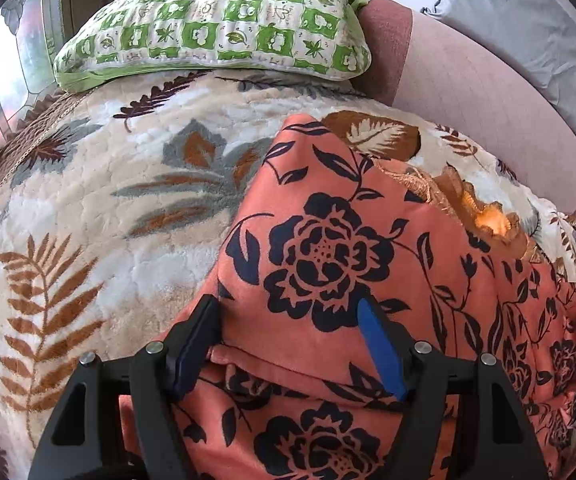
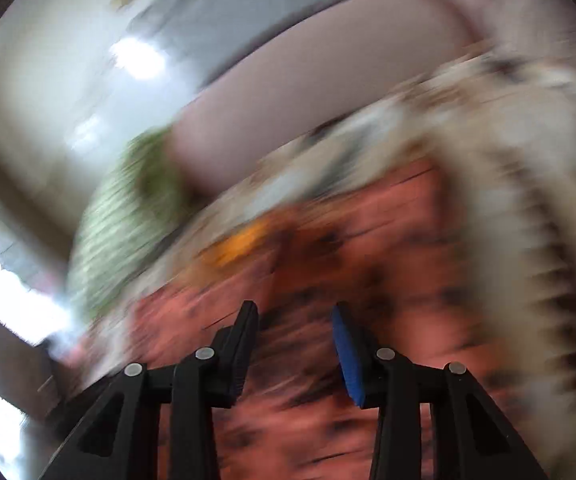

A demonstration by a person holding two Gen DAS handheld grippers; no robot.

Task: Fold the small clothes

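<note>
An orange garment (image 1: 327, 240) printed with black flowers lies spread on a leaf-patterned fleece blanket (image 1: 128, 220); a golden embroidered part (image 1: 487, 216) shows at its far right side. My left gripper (image 1: 286, 302) hovers over the garment's near left edge, jaws wide apart; the cloth lies flat beneath them and the pads (image 1: 379, 348) do not press on it. The right wrist view is heavily blurred. There my right gripper (image 2: 293, 308) points at the same orange garment (image 2: 367, 240), with a clear gap between its fingers and nothing pinched.
A green-and-white quilted pillow (image 1: 216, 20) rests at the blanket's far end. A pink bolster (image 1: 479, 92) and a grey pillow (image 1: 527, 28) lie at the far right. A window (image 1: 8, 60) is at the left.
</note>
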